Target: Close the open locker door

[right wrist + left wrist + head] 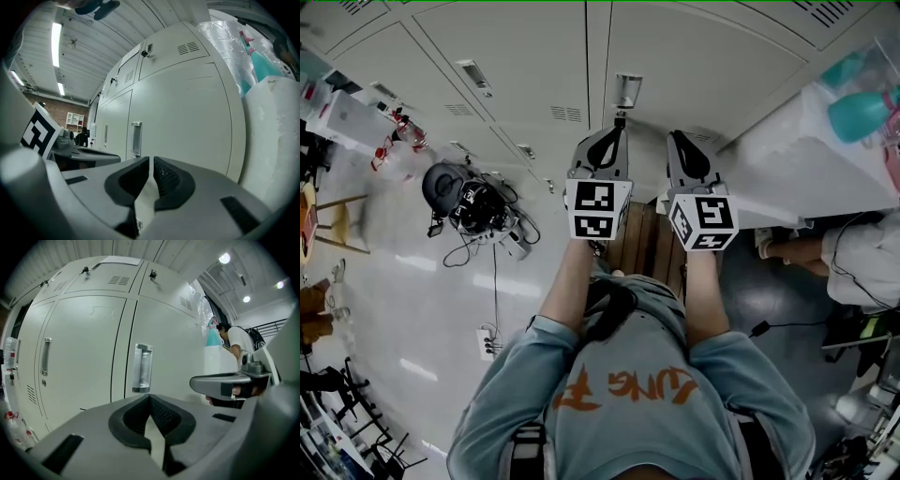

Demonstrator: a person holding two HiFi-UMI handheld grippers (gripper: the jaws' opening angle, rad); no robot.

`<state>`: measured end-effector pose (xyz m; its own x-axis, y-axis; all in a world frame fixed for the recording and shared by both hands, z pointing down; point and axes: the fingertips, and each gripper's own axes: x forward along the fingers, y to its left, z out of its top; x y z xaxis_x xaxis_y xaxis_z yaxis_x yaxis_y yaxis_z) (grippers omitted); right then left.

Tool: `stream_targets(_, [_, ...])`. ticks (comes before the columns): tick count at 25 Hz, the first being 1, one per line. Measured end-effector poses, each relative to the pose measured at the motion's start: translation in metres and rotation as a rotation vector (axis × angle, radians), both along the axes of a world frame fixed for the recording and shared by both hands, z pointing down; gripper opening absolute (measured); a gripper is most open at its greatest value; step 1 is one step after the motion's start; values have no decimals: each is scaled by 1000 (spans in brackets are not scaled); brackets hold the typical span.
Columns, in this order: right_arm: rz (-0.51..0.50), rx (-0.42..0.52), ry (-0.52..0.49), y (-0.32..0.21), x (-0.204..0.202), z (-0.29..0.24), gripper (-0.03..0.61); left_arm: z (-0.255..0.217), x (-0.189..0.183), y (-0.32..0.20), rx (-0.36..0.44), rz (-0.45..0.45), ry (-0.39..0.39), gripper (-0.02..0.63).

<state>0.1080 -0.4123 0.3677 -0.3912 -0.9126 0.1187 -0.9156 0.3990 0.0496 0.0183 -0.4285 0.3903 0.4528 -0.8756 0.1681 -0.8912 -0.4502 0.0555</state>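
The locker door [694, 66] is sitting straight ahead of me, its edges lying flush with the doors on either side. I am not seeing any gap along its seams. Its metal handle [142, 367] is standing upright just past my left gripper [150, 397], a little to the left of where the pads meet.

I am holding both grippers side by side in front of that door and touching nothing. In the left gripper view, my pads are pressing together at the tips with nothing between them. My right gripper [151, 159] is holding its pads all but together, with only a thin slit showing and nothing in it. It is pointing at the plain panel [187, 117] to the right of the handle [136, 139].

From the head view, my left gripper [617, 124] and right gripper [677, 137] are hanging near each other, with open air between their tips and the locker front. To my right a white covered block [806, 159] is crowding close beside the door's far edge, with a teal spray bottle [862, 108] on it. To my left the floor [412, 281] is lying open, apart from a bag and cables [473, 206] well off to the side.
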Motion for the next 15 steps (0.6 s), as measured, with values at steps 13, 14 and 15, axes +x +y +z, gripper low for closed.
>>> stream_targets(13, [-17,-5,-3,15,12,2,49,-1,13,15,-2,-10,-9,21])
stream_targets(14, [-16,-5,-3,16,14,2,49,0,16,16,-3,-8,-9,21])
stream_targets(15, [-16,-6,-3,17,16,2,49,0,18,18,-4,-6,-9,21])
